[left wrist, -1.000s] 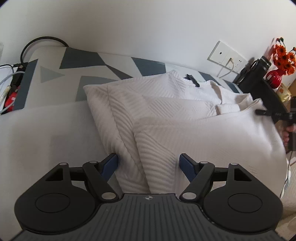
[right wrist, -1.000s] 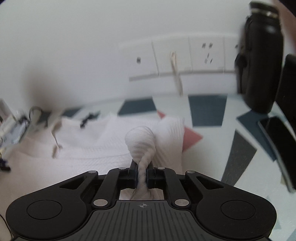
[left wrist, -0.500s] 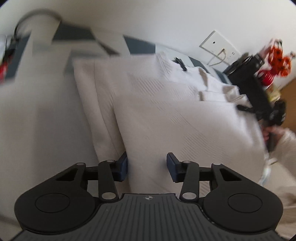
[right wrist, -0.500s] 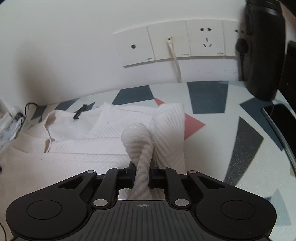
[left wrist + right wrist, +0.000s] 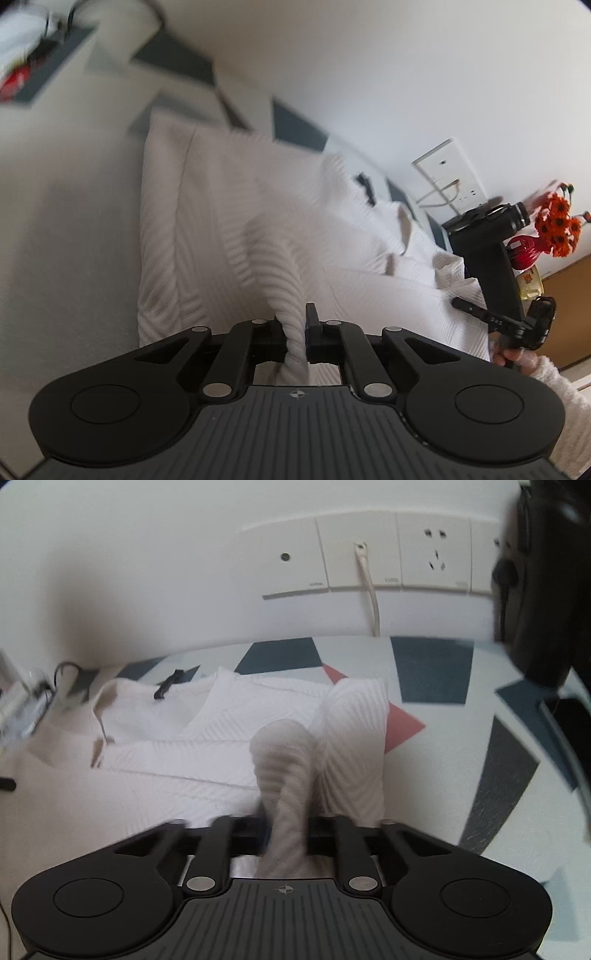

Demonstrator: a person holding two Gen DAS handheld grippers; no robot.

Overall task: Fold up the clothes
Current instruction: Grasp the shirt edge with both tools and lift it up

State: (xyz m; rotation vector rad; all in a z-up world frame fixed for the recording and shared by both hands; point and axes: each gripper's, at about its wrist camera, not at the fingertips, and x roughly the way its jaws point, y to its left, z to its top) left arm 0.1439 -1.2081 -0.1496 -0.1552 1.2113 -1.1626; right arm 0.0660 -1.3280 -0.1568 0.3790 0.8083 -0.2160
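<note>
**Both grippers pinching sweater**

Left gripper [image 5: 295, 332]: jaws pressed together on a bunched ridge of the white sweater [image 5: 236, 229]; fabric rises in a twisted fold from between the fingers. View is tilted and motion-blurred.

Right gripper [image 5: 286, 827]: jaws closed on a rolled fold of the same sweater [image 5: 221, 746], near its right edge. Fingers blurred, but the cloth fills the gap between them. In the left view the right gripper [image 5: 495, 325] sits at the sweater's far right edge, with the hand [image 5: 513, 356] on its grip and a fuzzy white sleeve [image 5: 561, 391] behind.

Sweater lies on the table [image 5: 461, 775], on a cover with grey, navy and pink geometric patches. Partly folded: side panels turned in, black neck tag [image 5: 168, 686] visible at the collar, toward the wall.

Wall outlets [image 5: 362, 557] behind the table, one white cable [image 5: 373, 602] plugged in. Black bottle [image 5: 543, 590] at right edge of the right view. Orange flowers [image 5: 557, 225] in a red vase [image 5: 524, 251] past the table's end.
</note>
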